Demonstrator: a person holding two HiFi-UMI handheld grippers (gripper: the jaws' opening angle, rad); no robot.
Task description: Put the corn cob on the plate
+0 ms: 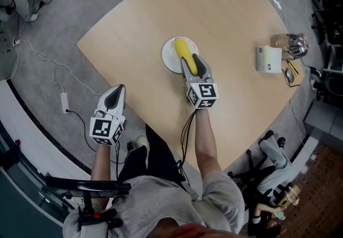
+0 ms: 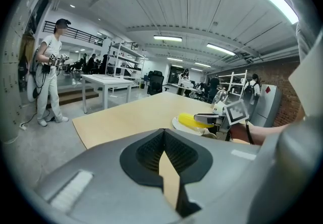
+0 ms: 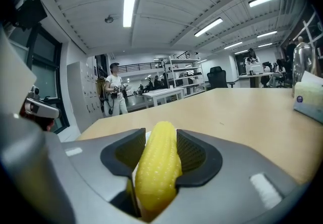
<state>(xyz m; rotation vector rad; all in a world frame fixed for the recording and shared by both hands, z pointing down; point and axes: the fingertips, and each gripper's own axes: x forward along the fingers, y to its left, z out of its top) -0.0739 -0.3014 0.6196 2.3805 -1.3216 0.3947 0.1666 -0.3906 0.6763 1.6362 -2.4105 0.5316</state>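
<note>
The yellow corn cob (image 1: 182,49) lies lengthwise over the white round plate (image 1: 169,61) near the middle of the wooden table (image 1: 236,22). My right gripper (image 1: 190,63) reaches in from the near side, shut with its dark pads against the near end of the corn cob (image 3: 157,167). From the left gripper view the corn cob (image 2: 190,119) and plate (image 2: 182,127) show ahead beside the right gripper (image 2: 208,117). My left gripper (image 1: 118,88) hangs off the table's left edge, shut and holding nothing, with only a thin slit between its pads (image 2: 162,142).
A white tissue box (image 1: 269,59), a shiny metal holder (image 1: 294,44) and a pair of glasses (image 1: 291,75) sit at the table's right edge. Cables and a power strip (image 1: 65,102) lie on the floor at left. A person (image 2: 49,74) stands far off.
</note>
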